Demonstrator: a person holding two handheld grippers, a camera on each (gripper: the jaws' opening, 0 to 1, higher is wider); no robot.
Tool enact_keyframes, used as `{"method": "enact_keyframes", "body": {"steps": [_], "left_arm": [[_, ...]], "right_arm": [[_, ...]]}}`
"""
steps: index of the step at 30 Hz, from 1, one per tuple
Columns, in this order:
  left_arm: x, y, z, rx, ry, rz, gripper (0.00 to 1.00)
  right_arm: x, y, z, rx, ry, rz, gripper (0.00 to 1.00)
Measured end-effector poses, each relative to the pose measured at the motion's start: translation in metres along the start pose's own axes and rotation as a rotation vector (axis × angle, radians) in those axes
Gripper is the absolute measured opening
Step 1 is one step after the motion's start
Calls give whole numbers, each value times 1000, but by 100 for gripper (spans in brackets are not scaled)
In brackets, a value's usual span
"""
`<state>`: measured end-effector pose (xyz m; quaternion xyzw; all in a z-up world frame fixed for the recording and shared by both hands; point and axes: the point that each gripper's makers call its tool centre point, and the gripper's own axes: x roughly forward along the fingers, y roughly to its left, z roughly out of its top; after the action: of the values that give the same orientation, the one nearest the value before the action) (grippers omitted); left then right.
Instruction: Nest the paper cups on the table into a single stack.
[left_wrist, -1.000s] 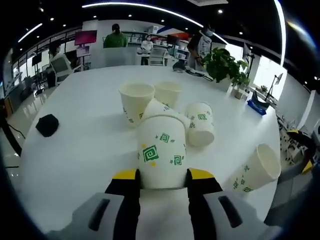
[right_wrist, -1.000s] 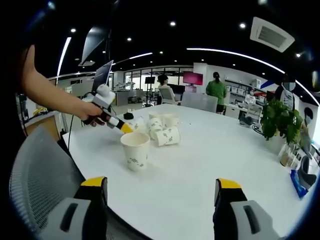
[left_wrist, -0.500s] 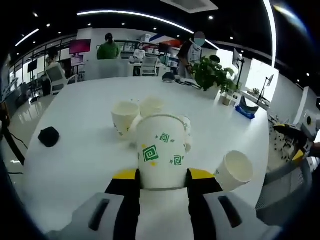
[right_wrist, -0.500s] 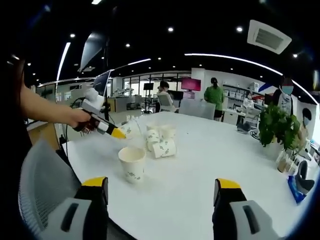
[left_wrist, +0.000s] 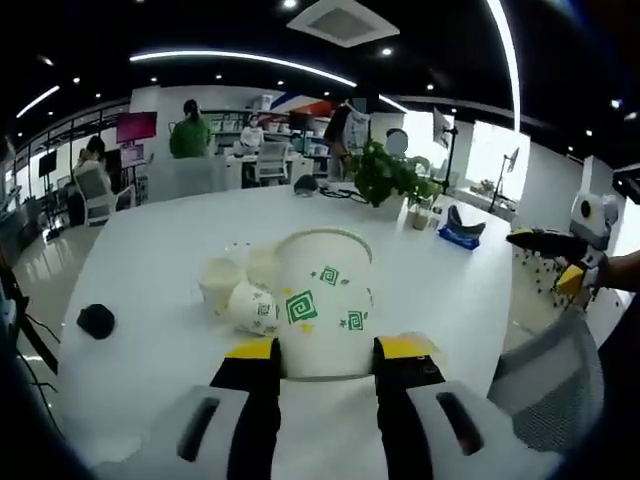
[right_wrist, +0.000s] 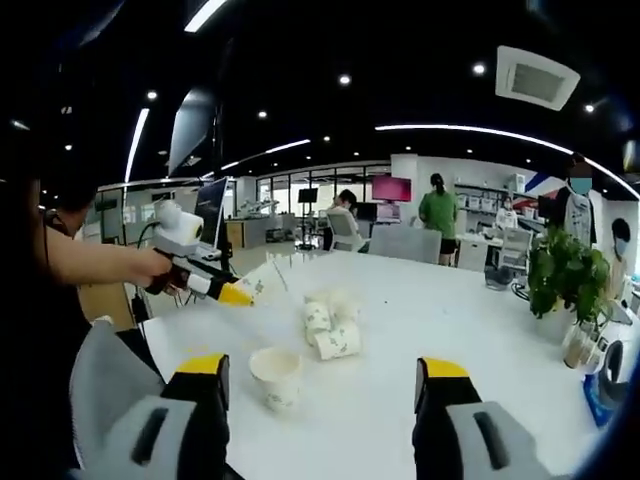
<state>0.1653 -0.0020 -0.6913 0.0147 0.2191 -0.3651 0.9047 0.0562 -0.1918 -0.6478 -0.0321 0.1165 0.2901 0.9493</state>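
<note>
My left gripper (left_wrist: 325, 350) is shut on a white paper cup (left_wrist: 322, 285) with green square prints, held upright above the table. Beyond it, several more cups (left_wrist: 245, 295) sit clustered on the white table (left_wrist: 150, 260), one lying on its side. In the right gripper view, that left gripper (right_wrist: 222, 291) holds its cup (right_wrist: 264, 280) in the air over the near-left table edge. A lone upright cup (right_wrist: 276, 376) stands just ahead of my right gripper (right_wrist: 322, 372), which is open with nothing between its fingers. The cluster of cups (right_wrist: 330, 322) lies further in.
A small black object (left_wrist: 96, 320) lies at the table's left side. A potted plant (left_wrist: 385, 172) and a blue item (left_wrist: 460, 232) stand at the far right edge. Grey chair backs (right_wrist: 110, 395) sit close to the near edge. People stand at desks beyond the table.
My left gripper has lifted its cup higher and drawn back, so the cluster looks smaller and lower. The right gripper has also risen, and the lone upright cup now sits lower in its view.
</note>
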Motion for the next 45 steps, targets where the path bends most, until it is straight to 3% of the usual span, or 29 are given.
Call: {"method": "enact_keyframes", "body": {"steps": [6, 10, 17, 29, 45], "left_arm": [[-7, -24, 11, 27, -17, -54, 34], [-13, -37, 22, 45, -34, -81, 34], [-19, -60, 36, 65, -64, -123, 34], [-24, -93, 42, 136, -56, -217, 34], [-29, -125, 49, 253, -48, -349, 34]], "right_arm": [[2, 5, 27, 48, -65, 44, 74], [0, 6, 41, 105, -99, 78, 66], [0, 4, 63, 118, -151, 105, 64], [4, 22, 76, 115, -124, 211, 54], [7, 34, 100, 163, -181, 306, 41]]}}
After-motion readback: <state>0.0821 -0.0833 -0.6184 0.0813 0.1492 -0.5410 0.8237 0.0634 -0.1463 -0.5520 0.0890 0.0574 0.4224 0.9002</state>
